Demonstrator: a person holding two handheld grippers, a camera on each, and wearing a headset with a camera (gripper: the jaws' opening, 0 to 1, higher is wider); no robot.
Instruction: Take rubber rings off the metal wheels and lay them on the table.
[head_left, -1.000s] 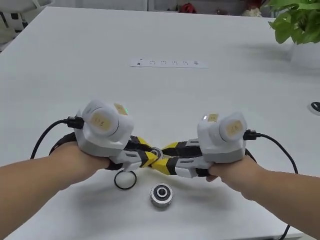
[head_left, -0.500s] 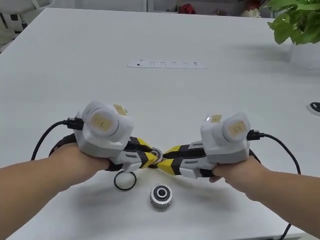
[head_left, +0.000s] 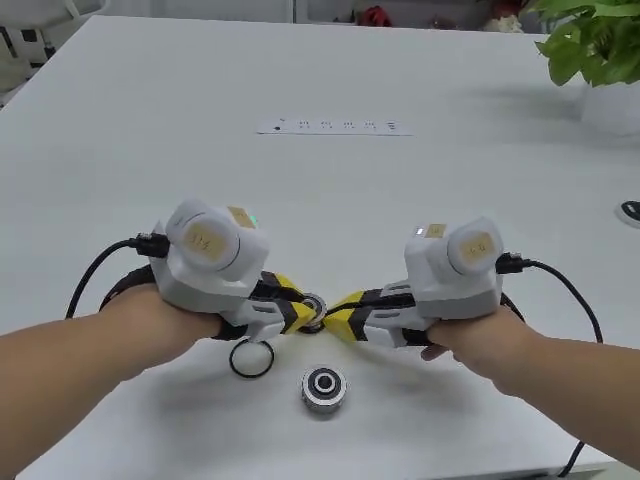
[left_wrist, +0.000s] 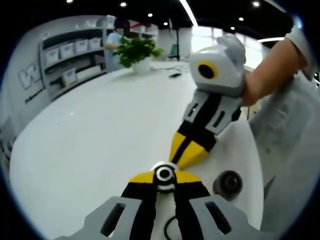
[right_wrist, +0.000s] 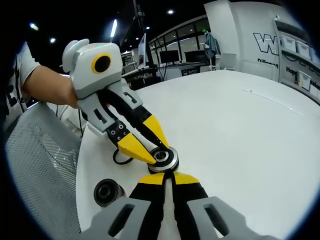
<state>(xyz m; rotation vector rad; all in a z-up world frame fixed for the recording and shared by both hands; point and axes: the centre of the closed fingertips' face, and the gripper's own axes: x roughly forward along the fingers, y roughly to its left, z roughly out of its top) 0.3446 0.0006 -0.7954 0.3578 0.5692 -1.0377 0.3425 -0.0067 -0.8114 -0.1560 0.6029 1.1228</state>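
White table (head_left: 400, 200), black rubber ring (head_left: 231, 360), silver wheel (right_wrist: 164, 159), green plant (head_left: 595, 40)

Upper centre of head view: power strip (head_left: 334, 127) lay flat. Green potted plant (head_left: 592, 40) sat in top right corner, small dark obj (head_left: 631, 212) at right edge below it. Red item (head_left: 376, 16) at top edge, too blurred to ID. Left gripper view: shelves (left_wrist: 65, 60) w/ white bins upper left, person (left_wrist: 116, 37) in bkgd beside them. Right gripper view: grey mesh chair (right_wrist: 40, 165) lower left.

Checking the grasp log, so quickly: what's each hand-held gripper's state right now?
Left hand-held gripper: shut on the metal wheel.
Right hand-held gripper: shut, tips at that wheel's rim; whether it grips anything cannot be told.
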